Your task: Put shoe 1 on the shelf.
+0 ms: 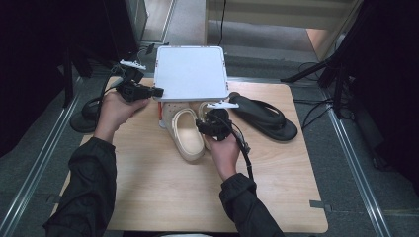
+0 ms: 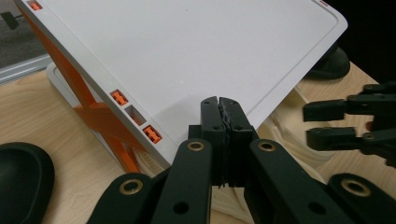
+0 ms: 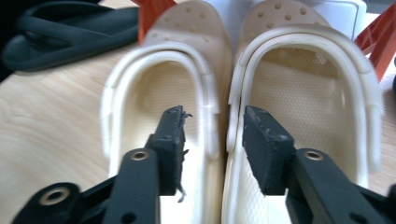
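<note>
- High view: the left gripper (image 1: 148,92) sits at about ten o'clock on the table (image 1: 163,197), its jaws pinched tight on the near-left edge of the white lid (image 1: 190,71), which is raised above the shoes.
- Left gripper view: the closed jaws clamp the lid's rim, and orange struts (image 2: 100,116) show beneath it.
- Right gripper view: the right gripper (image 3: 212,140) stands partly spread, one jaw inside each cream clog (image 3: 154,93), straddling their touching inner walls without pressing them.
- The black sandal (image 1: 264,118) lies at two o'clock, just beside the clogs.
</note>
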`<state>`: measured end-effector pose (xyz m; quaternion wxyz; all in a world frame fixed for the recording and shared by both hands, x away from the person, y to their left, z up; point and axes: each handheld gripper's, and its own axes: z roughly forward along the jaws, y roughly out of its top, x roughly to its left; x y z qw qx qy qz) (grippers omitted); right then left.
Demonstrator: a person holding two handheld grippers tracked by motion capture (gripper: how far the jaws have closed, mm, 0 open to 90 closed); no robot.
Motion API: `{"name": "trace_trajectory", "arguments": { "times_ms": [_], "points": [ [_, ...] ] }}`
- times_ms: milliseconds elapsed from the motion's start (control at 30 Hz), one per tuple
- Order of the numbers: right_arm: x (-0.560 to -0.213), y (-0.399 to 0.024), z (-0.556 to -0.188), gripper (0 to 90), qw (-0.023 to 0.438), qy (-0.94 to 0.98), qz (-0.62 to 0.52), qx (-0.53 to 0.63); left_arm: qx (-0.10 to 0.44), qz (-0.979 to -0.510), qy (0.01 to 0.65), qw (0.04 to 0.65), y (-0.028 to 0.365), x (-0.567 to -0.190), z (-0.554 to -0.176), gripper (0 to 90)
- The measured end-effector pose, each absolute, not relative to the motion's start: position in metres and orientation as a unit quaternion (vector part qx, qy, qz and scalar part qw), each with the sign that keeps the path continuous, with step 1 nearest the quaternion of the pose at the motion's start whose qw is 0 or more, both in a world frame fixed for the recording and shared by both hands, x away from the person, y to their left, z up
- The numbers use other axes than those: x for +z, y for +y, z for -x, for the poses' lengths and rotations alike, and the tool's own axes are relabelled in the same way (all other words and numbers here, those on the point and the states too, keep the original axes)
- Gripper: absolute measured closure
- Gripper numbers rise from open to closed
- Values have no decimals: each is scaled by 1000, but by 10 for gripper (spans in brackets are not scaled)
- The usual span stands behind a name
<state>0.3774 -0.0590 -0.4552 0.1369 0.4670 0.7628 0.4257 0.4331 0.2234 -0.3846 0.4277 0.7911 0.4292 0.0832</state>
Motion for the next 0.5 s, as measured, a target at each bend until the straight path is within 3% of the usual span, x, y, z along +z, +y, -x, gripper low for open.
{"name": "trace_trajectory", "arguments": {
  "times_ms": [500],
  "points": [
    [-468,-80,-334,891,95,786,-432,432,84,-791,431,427,223,-385,-433,898]
  ]
}}
